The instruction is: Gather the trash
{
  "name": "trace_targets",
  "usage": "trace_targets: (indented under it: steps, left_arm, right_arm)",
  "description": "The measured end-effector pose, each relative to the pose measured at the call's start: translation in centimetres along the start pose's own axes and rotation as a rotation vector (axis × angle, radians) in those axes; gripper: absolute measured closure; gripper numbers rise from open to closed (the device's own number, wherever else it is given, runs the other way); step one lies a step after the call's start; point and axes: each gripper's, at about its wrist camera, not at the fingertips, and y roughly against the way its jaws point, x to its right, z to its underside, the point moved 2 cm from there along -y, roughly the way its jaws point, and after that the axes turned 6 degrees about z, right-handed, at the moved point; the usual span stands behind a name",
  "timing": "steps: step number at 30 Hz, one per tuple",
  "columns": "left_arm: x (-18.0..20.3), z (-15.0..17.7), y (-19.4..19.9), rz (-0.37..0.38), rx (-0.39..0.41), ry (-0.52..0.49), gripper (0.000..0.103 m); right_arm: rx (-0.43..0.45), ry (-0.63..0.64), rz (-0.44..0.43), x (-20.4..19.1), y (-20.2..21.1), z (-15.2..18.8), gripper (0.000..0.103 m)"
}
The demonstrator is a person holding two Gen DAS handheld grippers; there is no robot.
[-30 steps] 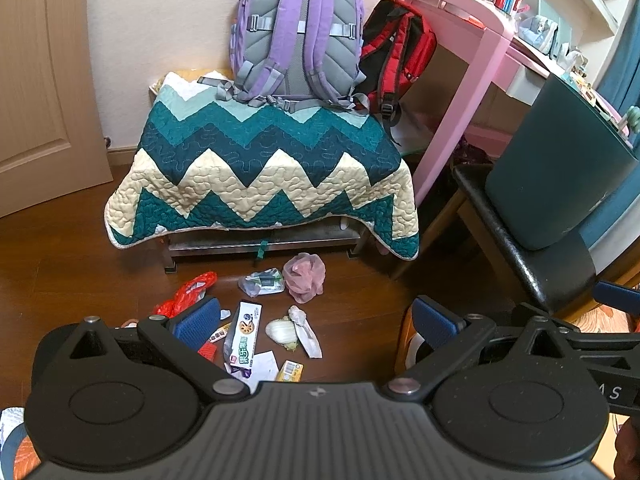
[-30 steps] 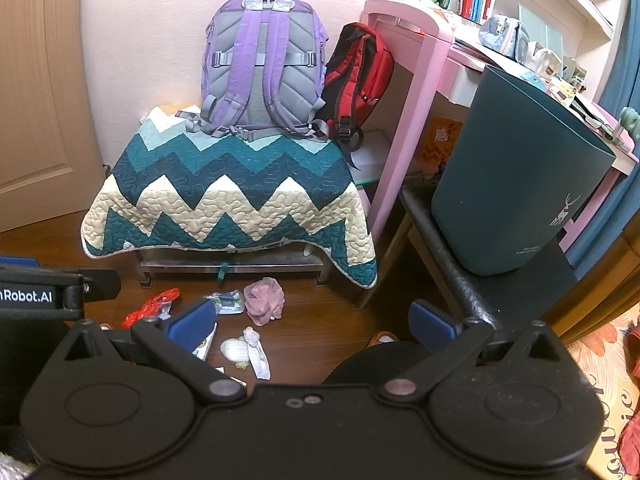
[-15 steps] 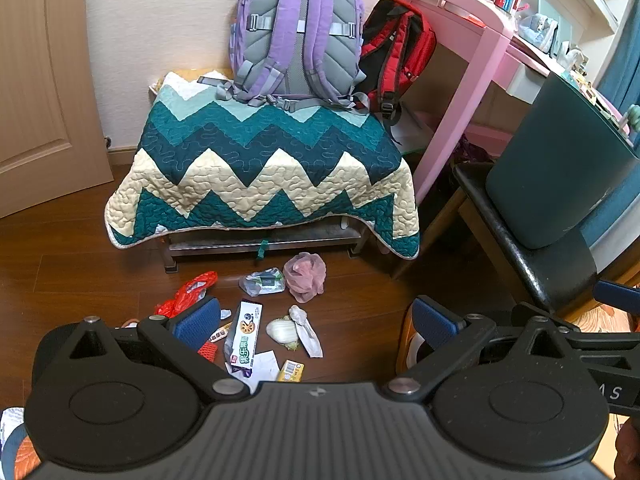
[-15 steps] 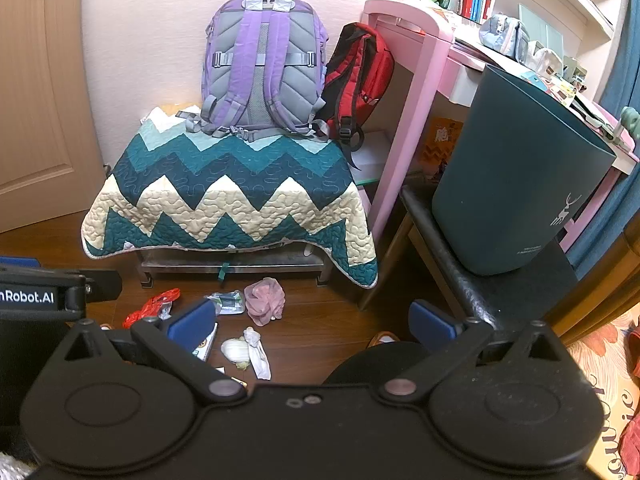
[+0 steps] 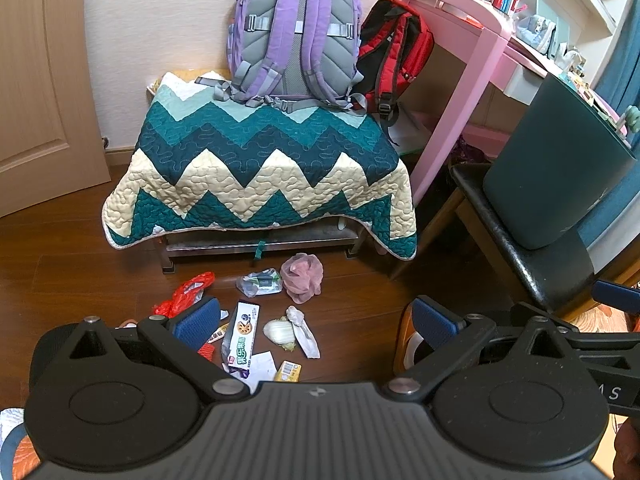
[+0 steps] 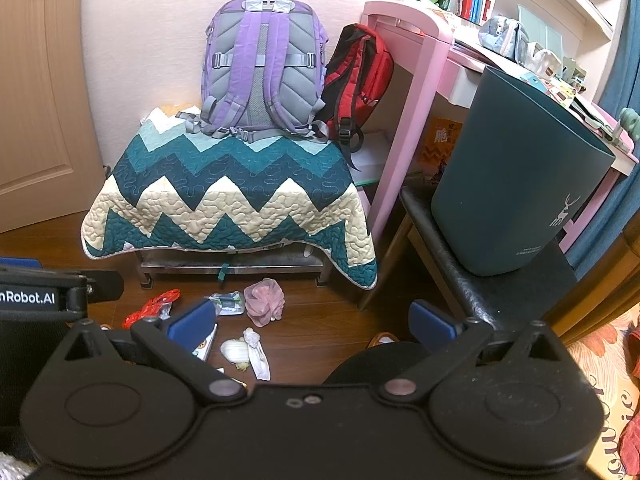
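Nothing has shifted since the earlier frames: both grippers hang where they were above the wooden floor (image 5: pixel 60 272), and the litter lies as before.

A zigzag quilt (image 5: pixel 260 168) in teal and cream drapes a low bench, with a purple backpack (image 5: pixel 294 32) standing upright on its far end and a red backpack (image 5: pixel 394 52) leaning just beside it, against a pink desk (image 5: pixel 460 92). To the right, a dark green bin (image 6: pixel 516 184) stands on a black chair seat (image 6: pixel 504 292), well apart from the trash.

The trash is scattered on the floor in front of the bench: a pink mesh ball (image 5: pixel 302 278), a clear plastic wrapper (image 5: pixel 258 282) touching it on the left, a red plastic bag (image 5: pixel 184 294), a long snack packet (image 5: pixel 242 336), a pale cabbage piece (image 5: pixel 280 330) with a crumpled white wrapper (image 5: pixel 304 332) against it, and a small yellow packet (image 5: pixel 288 372) nearest the camera.

The left gripper (image 5: pixel 316 320) has its jaws spread wide and holds nothing; the litter shows between its blue pads. The right gripper (image 6: pixel 312 320) is likewise wide apart and empty.
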Motion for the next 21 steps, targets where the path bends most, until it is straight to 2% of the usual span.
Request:
trace_targets:
  steps: [15, 21]
  left_arm:
    - [0.2, -0.3, -0.3, 0.003, -0.009, 0.015, 0.0]
    - [-1.0, -0.8, -1.2, 0.002, -0.01, 0.037, 0.0]
  right_arm:
    - [-0.012, 0.006, -0.005, -0.5, -0.7, -0.2, 0.0]
    - [-0.006, 0.016, -0.027, -1.1, -1.9, -0.8, 0.0]
